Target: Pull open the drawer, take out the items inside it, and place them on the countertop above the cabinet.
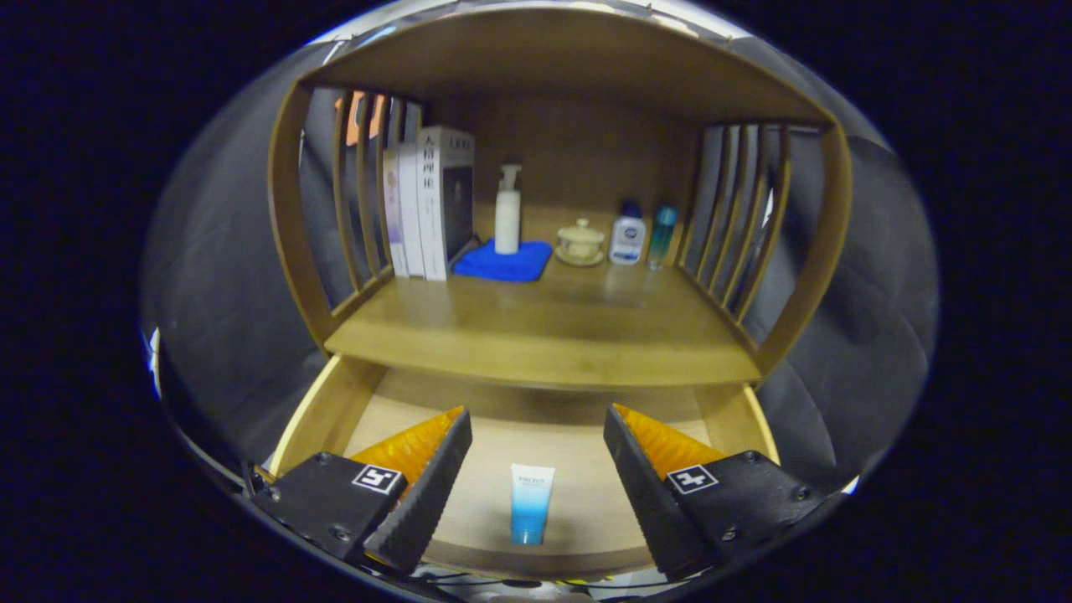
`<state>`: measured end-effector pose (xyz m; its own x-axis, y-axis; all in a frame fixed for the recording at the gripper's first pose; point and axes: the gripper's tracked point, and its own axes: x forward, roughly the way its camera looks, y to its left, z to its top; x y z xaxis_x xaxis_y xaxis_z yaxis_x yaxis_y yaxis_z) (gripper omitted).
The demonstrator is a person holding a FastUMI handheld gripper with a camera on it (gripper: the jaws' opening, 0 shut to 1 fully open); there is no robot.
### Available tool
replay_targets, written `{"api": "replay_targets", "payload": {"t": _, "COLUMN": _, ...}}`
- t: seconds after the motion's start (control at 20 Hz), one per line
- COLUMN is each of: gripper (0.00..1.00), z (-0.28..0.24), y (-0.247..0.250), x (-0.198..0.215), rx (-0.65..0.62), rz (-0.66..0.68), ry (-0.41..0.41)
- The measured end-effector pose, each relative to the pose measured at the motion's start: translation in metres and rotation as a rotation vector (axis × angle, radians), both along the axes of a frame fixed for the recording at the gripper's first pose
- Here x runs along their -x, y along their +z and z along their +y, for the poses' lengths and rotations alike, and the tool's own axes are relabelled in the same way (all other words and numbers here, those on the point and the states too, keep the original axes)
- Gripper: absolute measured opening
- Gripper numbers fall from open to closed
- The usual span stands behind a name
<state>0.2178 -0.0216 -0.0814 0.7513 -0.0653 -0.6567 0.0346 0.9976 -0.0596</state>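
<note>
Where hand-held gripper (pixel 536 456) gapes: flat soft tube (pixel 532 504), wooden drawer (pixel 322 414).

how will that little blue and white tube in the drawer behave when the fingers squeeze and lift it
The tube lies flat on the floor of the open drawer, between the open fingers of the gripper. It looks like a soft squeeze tube, so it would probably dent under pressure. Its glossy skin may be slippery. Being small, it is likely light, and its flat shape makes rolling unlikely.
</note>
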Motion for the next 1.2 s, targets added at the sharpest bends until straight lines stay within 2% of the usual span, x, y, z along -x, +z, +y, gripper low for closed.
{"api": "replay_targets", "payload": {"t": 0.2, "gripper": 1.0, "z": -0.002, "y": -0.052, "x": -0.005, "rx": 0.011, "rz": 0.197, "ry": -0.007}}
{"api": "replay_targets", "payload": {"t": 0.35, "gripper": 1.0, "z": -0.003, "y": -0.085, "x": 0.005, "rx": -0.052, "rz": 0.334, "ry": -0.025}}
{"api": "replay_targets", "payload": {"t": 0.55, "gripper": 0.99, "z": -0.002, "y": -0.109, "x": 0.016, "rx": -0.058, "rz": 0.461, "ry": -0.028}}
{"api": "replay_targets", "payload": {"t": 0.7, "gripper": 0.99, "z": 0.003, "y": -0.128, "x": 0.028, "rx": -0.107, "rz": 0.549, "ry": -0.062}}
{"api": "replay_targets", "payload": {"t": 0.8, "gripper": 0.97, "z": 0.003, "y": -0.134, "x": 0.03, "rx": -0.11, "rz": 0.573, "ry": -0.065}}
{"api": "replay_targets", "payload": {"t": 1.1, "gripper": 0.79, "z": -0.002, "y": -0.147, "x": 0.038, "rx": -0.079, "rz": 0.625, "ry": -0.08}}
{"api": "replay_targets", "payload": {"t": 1.2, "gripper": 0.67, "z": -0.003, "y": -0.146, "x": 0.037, "rx": -0.08, "rz": 0.617, "ry": -0.088}}
